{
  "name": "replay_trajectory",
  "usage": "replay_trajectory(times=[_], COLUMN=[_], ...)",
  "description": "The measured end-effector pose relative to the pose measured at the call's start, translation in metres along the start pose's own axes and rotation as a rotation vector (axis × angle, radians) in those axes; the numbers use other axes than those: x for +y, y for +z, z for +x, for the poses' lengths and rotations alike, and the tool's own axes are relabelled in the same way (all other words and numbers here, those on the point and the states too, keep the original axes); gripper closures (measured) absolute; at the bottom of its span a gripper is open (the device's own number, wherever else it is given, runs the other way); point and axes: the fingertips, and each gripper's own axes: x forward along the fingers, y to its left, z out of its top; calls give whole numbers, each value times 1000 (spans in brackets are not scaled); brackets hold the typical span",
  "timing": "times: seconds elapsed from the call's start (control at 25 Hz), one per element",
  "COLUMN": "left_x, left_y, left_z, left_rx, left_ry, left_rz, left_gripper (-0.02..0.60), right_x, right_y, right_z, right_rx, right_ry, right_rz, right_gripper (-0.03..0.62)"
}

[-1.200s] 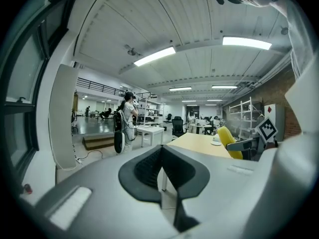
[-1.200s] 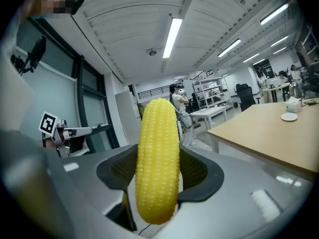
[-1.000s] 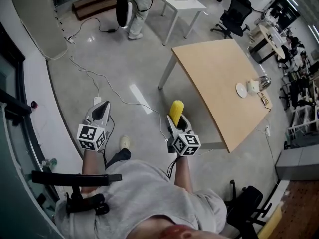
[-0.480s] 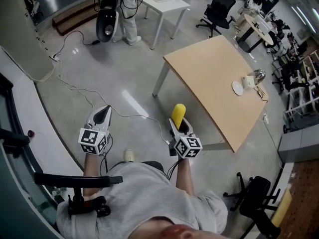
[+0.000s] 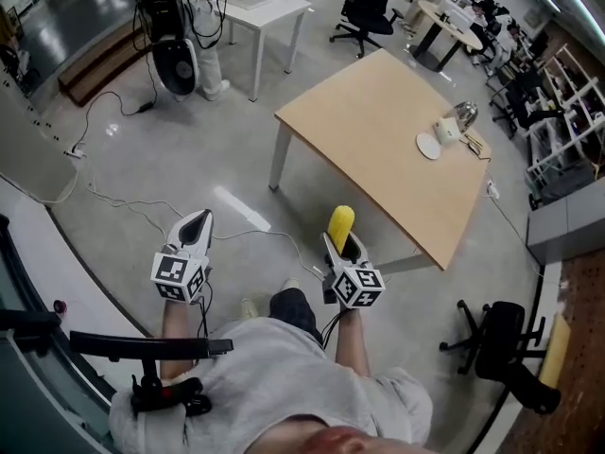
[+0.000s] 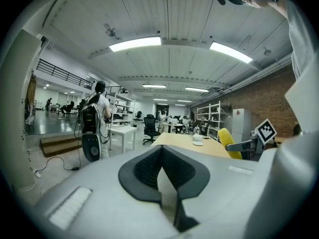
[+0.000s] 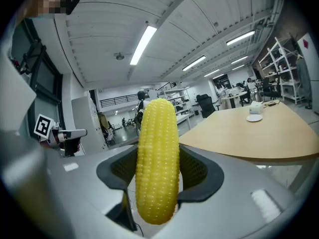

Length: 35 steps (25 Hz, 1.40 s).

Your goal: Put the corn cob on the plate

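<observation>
A yellow corn cob (image 5: 340,221) stands upright between the jaws of my right gripper (image 5: 343,244), which is shut on it. It fills the middle of the right gripper view as the corn cob (image 7: 157,158), clamped at the right gripper (image 7: 158,176). A small white plate (image 5: 428,146) lies at the far right end of a wooden table (image 5: 369,130), well ahead of both grippers. My left gripper (image 5: 198,219) is shut and holds nothing, out over the floor to the left; its pads meet at the left gripper (image 6: 162,156). The plate (image 7: 254,118) also shows far off.
A white cup (image 5: 446,130) and a glass object (image 5: 464,113) stand beside the plate. A person with a backpack (image 5: 180,17) stands by a white table (image 5: 260,3) at the back left. Cables (image 5: 123,197) trail over the floor. Office chairs (image 5: 496,343) stand around.
Both grippers have travelled forward over the floor and the view has swung, so the wooden table now lies closer ahead. The corn cob stays clamped in the right gripper.
</observation>
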Motion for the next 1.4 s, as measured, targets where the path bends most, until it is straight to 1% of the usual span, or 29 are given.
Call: replay_trajectory(times=[0.12,0.36,0.68,0.8,1.08,1.4], left_x=[-12,-32,-48,-60,-99,-137], left_y=[5,9,32,35,39,52], left_z=[22,93,192,226,292,358], left_rx=[8,16,13,18,33,28], left_ry=[-44,-115,-173,-200,-269,-325], left_rz=[12,35,41,43,54,72], left_gripper=[561,561,561,561,561,561], right_x=[-20,-81,-155,-181,-240,-299], right_y=[7,20,55,66,83,103], right_z=[-8,5,34,39,37,38], right_rx=[-20,-48,-72,-78,-94,-117], right_ry=[-51,-122,-185,-206,-264,-310], right_rz=[15,45,64,65,79,94], right_gripper=[342,342,342,342,342,342])
